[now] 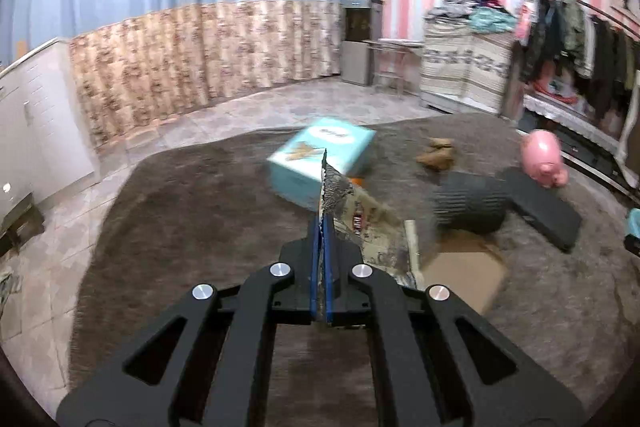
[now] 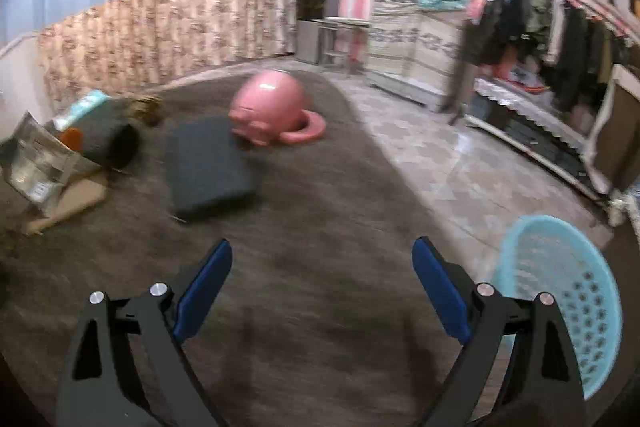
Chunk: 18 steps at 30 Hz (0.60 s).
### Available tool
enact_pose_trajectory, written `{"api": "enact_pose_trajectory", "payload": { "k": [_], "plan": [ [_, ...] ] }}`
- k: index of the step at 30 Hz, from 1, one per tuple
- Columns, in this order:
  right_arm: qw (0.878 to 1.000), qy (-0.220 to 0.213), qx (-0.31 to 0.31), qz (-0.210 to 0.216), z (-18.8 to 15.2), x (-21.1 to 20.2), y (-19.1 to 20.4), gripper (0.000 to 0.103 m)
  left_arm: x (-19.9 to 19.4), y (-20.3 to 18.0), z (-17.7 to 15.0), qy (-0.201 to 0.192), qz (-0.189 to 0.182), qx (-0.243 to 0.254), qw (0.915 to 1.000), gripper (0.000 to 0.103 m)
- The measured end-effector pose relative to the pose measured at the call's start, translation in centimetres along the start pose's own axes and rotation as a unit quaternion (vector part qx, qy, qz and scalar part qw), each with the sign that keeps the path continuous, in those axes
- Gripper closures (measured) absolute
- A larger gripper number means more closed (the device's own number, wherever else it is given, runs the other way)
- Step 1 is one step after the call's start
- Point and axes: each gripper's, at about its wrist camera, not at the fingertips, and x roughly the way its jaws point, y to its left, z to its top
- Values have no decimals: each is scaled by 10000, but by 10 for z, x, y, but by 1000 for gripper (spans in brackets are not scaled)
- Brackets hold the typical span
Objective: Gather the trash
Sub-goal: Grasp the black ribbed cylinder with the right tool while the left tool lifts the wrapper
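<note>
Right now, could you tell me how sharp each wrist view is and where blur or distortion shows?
Left wrist view: the left gripper and its clamped wrapper are fairly crisp, the teal box smeared. Right wrist view: the open right gripper is sharp, the pink piggy bank and blue basket soft. Both bend straight lines at the edges.

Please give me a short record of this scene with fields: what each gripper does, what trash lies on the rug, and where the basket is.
left gripper: shut on a foil wrapper, held above the rug
right gripper: open, holds nothing
trash on rug: cardboard, teal box
other things on rug: pink pig, dark pad, dark bin lying on its side
basket: light blue, beside the right gripper, on its right side
</note>
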Motion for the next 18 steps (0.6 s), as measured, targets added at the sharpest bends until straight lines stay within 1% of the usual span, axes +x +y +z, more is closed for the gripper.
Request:
{"api": "enact_pose_trajectory", "payload": {
  "k": [1, 4, 7, 9, 10, 12, 15, 18],
  "plan": [
    [10000, 1, -28, 88, 3, 2, 10, 13, 3, 13, -2, 16, 118, -119, 9999, 102],
    [9992, -39, -285, 282, 16, 10, 51, 13, 10, 41, -6, 46, 281, -522, 9982, 102],
    [9979, -95, -468, 435, 29, 18, 92, 13, 15, 54, -10, 2, 541, -659, 9964, 102],
    [9968, -90, -510, 611, 37, 25, 116, 13, 20, 58, -13, 43, 521, -770, 9957, 102],
    [9964, -80, -538, 649, 40, 29, 126, 13, 23, 59, -15, 76, 548, -775, 9955, 102],
    [9959, -41, -568, 696, 46, 41, 152, 8, 28, 60, -14, 114, 563, -761, 9954, 102],
    [9955, 81, -530, 778, 52, 57, 181, 8, 31, 66, -15, 172, 452, -960, 9942, 102],
    [9968, 201, -520, 575, 56, 75, 201, 8, 38, 73, -16, 292, 393, -1171, 9919, 102]
  ]
}}
